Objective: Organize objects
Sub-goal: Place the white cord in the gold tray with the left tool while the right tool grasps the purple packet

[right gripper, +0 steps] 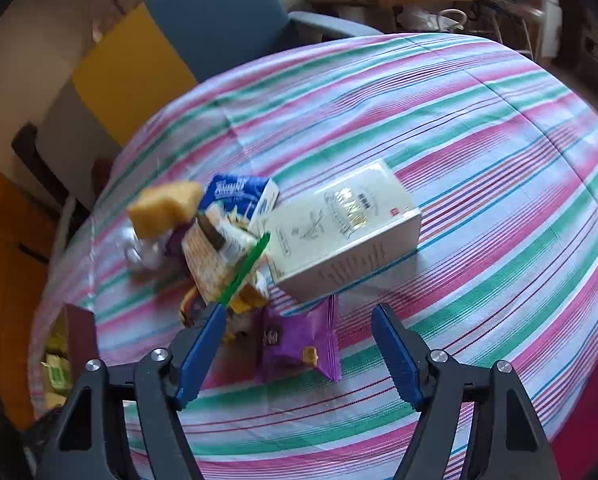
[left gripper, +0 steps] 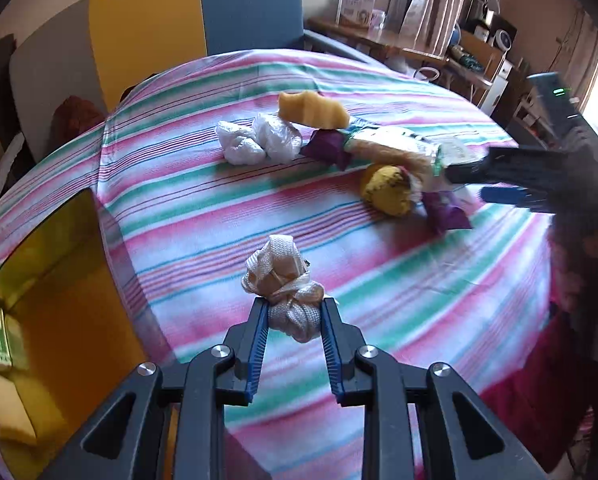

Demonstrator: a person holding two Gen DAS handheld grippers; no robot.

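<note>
A: What did the left gripper point(left gripper: 295, 310) hold?

B: Its jaws pinched a knotted bundle of white woven strap point(left gripper: 285, 288), cream-toned in its folds and crumpled into a ball, at the near edge of the worktop's striped cloth point(left gripper: 187, 200). An open yellow box point(left gripper: 51, 292) stood just to its left.

A: And the right gripper point(right gripper: 297, 316)?

B: Its jaws were spread, gripping nothing, above a purple snack packet point(right gripper: 299, 340). Beyond lay a white carton point(right gripper: 339, 228), a yellow sponge point(right gripper: 163, 206) and a blue tissue pack point(right gripper: 239, 196), heaped close together.
</note>
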